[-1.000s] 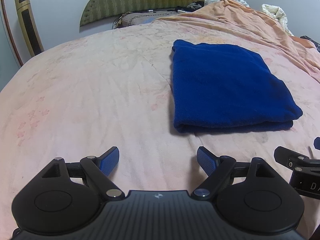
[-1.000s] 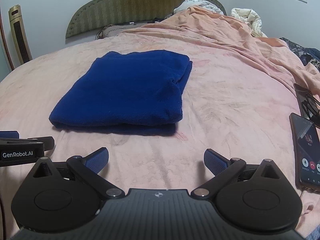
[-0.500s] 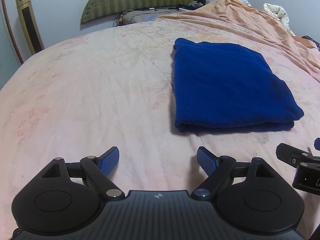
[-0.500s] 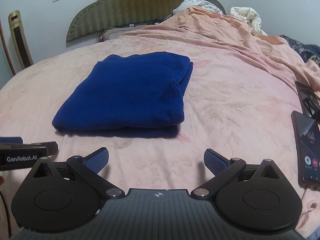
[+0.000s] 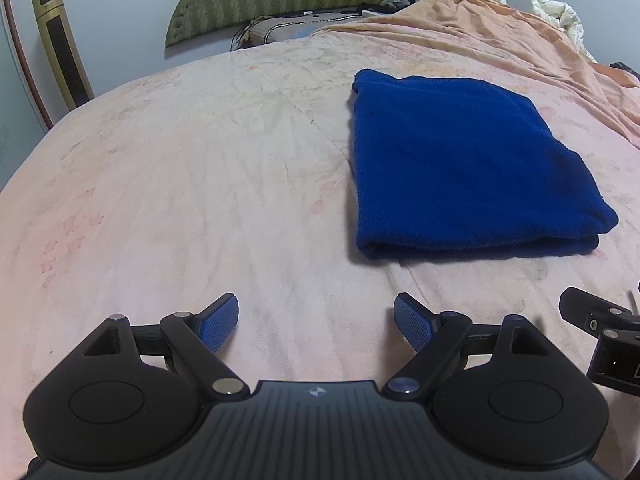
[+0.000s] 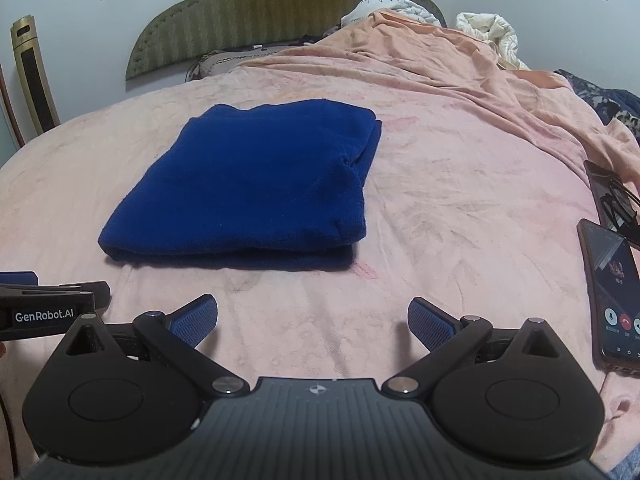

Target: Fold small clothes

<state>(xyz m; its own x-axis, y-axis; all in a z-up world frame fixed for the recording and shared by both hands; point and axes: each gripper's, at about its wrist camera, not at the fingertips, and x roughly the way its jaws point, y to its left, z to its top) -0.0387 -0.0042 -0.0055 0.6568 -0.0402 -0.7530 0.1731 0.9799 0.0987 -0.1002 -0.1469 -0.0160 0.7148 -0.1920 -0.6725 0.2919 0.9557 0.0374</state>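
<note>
A dark blue garment (image 5: pixel 464 168) lies folded into a flat rectangle on the pink bed sheet (image 5: pixel 192 184); it also shows in the right wrist view (image 6: pixel 248 188). My left gripper (image 5: pixel 316 322) is open and empty, hovering above the sheet short of the garment's near left corner. My right gripper (image 6: pixel 312 322) is open and empty, short of the garment's near edge. Each gripper's body edge shows in the other's view: the right one (image 5: pixel 600 344) and the left one (image 6: pixel 48 312).
Two phones (image 6: pixel 610 288) lie on the sheet at the right. A rumpled orange blanket (image 6: pixel 440 64) and white bedding (image 6: pixel 488 32) are piled at the far right. A green headboard (image 6: pixel 272 12) and a gold standing unit (image 5: pixel 62 52) stand behind.
Both grippers have drifted slightly, so the garment sits a little higher in both views. Both stay open. The garment has not moved.
</note>
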